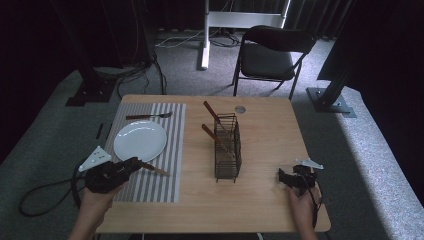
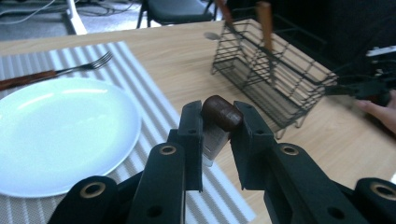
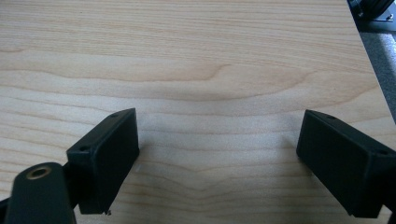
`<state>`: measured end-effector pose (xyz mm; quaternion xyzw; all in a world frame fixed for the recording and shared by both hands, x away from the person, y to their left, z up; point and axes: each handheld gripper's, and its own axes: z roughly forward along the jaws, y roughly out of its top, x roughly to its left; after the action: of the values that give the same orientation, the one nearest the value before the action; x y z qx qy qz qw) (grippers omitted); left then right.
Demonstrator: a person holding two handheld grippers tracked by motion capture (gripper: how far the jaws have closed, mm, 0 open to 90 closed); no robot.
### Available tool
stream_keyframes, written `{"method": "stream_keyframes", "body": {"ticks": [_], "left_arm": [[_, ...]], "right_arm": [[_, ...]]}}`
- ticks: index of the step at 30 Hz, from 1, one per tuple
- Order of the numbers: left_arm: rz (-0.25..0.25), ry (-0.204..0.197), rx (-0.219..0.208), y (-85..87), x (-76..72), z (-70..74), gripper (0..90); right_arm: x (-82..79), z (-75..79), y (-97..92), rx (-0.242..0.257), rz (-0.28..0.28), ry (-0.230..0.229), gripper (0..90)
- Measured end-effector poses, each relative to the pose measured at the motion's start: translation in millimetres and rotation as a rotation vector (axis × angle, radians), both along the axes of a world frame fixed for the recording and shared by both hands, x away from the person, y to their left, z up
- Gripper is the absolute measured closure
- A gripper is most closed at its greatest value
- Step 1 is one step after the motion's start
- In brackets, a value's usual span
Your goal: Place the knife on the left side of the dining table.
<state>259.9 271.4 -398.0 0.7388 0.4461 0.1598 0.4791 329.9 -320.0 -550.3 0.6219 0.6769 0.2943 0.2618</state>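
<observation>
My left gripper point(image 1: 136, 163) is low over the striped placemat point(image 1: 150, 185), just right of the white plate point(image 1: 140, 141). Its jaws are shut on a brown-handled piece of cutlery point(image 1: 156, 170) that sticks out to the right. In the left gripper view the rounded brown handle point(image 2: 222, 113) sits pinched at the tips of my left gripper point(image 2: 218, 119), with a grey metal part below it. A fork point(image 1: 150, 116) lies beyond the plate. My right gripper point(image 1: 283, 176) rests at the table's front right, and in its own view my right gripper point(image 3: 219, 140) stands open over bare wood.
A black wire basket point(image 1: 227, 147) stands mid-table with two brown-handled utensils point(image 1: 212, 113) leaning in it. A small round disc point(image 1: 240, 108) lies behind the basket. A black folding chair point(image 1: 272, 52) stands beyond the far table edge.
</observation>
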Motion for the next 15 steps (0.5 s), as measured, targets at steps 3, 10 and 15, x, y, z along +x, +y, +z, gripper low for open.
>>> {"method": "stream_keyframes", "body": {"ticks": [3,10,15], "left_arm": [[-0.001,0.034,-0.014,5.5,6.4,-6.4,74.9],[-0.002,0.062,-0.034,12.9,9.2,-14.1,74.9],[0.002,0.091,-0.052,19.2,10.4,-15.7,74.8]], "right_arm": [[0.0,0.0,0.0,0.000,0.000,0.000,12.2],[0.0,0.0,0.0,0.000,0.000,0.000,12.2],[0.0,0.0,0.0,0.000,0.000,0.000,12.2]]}}
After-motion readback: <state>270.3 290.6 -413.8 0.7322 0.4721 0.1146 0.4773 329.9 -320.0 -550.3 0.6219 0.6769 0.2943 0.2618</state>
